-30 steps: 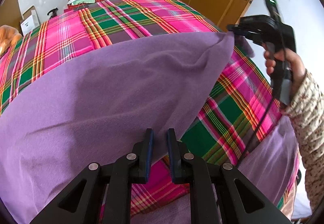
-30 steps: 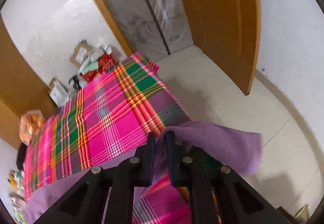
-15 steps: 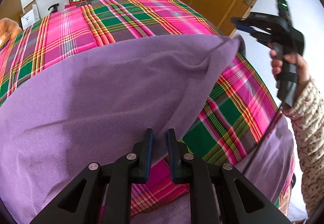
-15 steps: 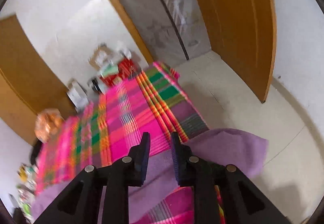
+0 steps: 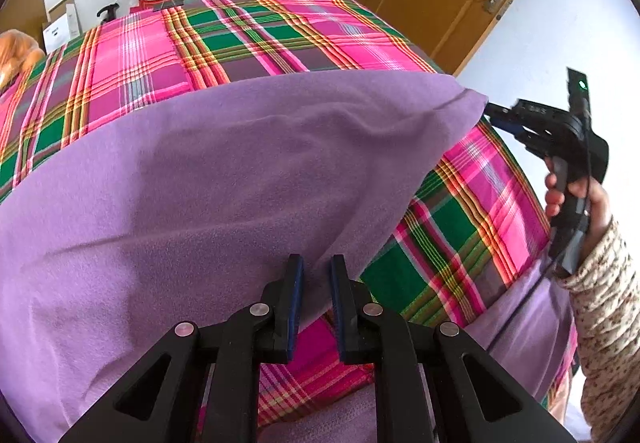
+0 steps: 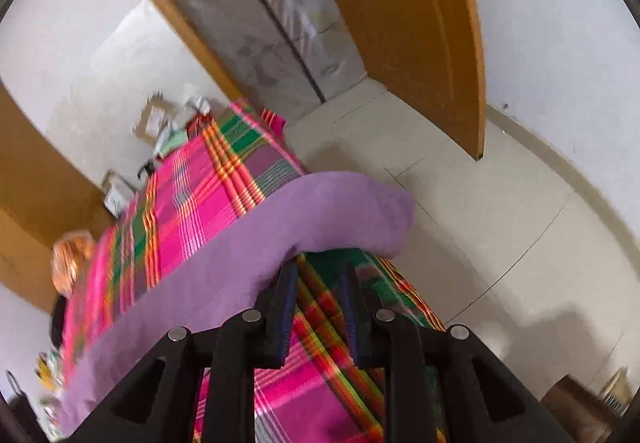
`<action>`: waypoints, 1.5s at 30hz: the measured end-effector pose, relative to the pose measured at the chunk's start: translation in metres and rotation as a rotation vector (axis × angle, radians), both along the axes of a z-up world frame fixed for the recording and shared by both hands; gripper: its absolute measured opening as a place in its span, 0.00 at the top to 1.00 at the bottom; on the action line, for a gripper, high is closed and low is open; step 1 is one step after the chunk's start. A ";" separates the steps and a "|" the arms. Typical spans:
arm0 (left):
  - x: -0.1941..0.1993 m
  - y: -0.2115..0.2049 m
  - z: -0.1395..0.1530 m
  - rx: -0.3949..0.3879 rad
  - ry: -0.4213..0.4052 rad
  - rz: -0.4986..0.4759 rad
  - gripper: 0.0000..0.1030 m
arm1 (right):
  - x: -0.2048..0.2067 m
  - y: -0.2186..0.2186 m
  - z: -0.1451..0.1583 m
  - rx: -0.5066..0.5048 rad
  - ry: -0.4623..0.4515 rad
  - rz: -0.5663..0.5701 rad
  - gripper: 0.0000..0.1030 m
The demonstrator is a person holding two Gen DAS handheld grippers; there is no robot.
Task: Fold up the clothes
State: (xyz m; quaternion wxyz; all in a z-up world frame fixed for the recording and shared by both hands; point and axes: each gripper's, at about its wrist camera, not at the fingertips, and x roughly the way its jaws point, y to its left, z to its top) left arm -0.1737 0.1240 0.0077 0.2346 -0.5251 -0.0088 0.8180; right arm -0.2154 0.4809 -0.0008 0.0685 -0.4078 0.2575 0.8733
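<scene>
Over the bed's right edge, the right gripper (image 6: 318, 279) has let the purple garment's (image 5: 240, 179) corner go and hangs parted and empty, while the left gripper (image 5: 316, 275) still pinches the near hem, so this fold looks laid on the plaid bedspread (image 5: 280, 35).

My bed (image 5: 256, 43) wears a plaid cover (image 5: 460, 227) of pink, green and orange that runs from 9 o'clock across to 3 o'clock in my left wrist view. A purple garment (image 5: 208, 179) lies directly on it, spread over the near half from 8 o'clock toward 2 o'clock. Its far corner (image 6: 372, 211) overhangs the bed's edge above the pale tiled floor (image 6: 500, 211).
</scene>
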 end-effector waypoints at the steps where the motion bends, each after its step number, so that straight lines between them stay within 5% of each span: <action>1: 0.000 -0.001 0.000 0.002 -0.001 0.000 0.86 | -0.005 -0.001 -0.001 0.003 -0.004 0.005 0.78; 7: -0.002 -0.003 0.000 0.018 -0.010 0.000 0.86 | -0.033 -0.008 -0.006 -0.044 0.017 0.041 0.78; 20: -0.007 -0.015 -0.003 0.096 -0.060 0.033 0.86 | -0.087 -0.059 -0.001 0.126 -0.054 0.137 0.72; 34: -0.006 -0.017 -0.004 0.106 -0.056 0.040 0.86 | -0.081 -0.082 -0.003 0.256 -0.111 0.110 0.70; 38: -0.007 -0.016 -0.002 0.103 -0.055 0.043 0.86 | -0.082 -0.087 -0.001 0.270 -0.112 0.128 0.90; 45: -0.007 -0.019 0.000 0.096 -0.058 0.049 0.86 | -0.056 -0.064 0.021 0.218 -0.068 0.088 0.92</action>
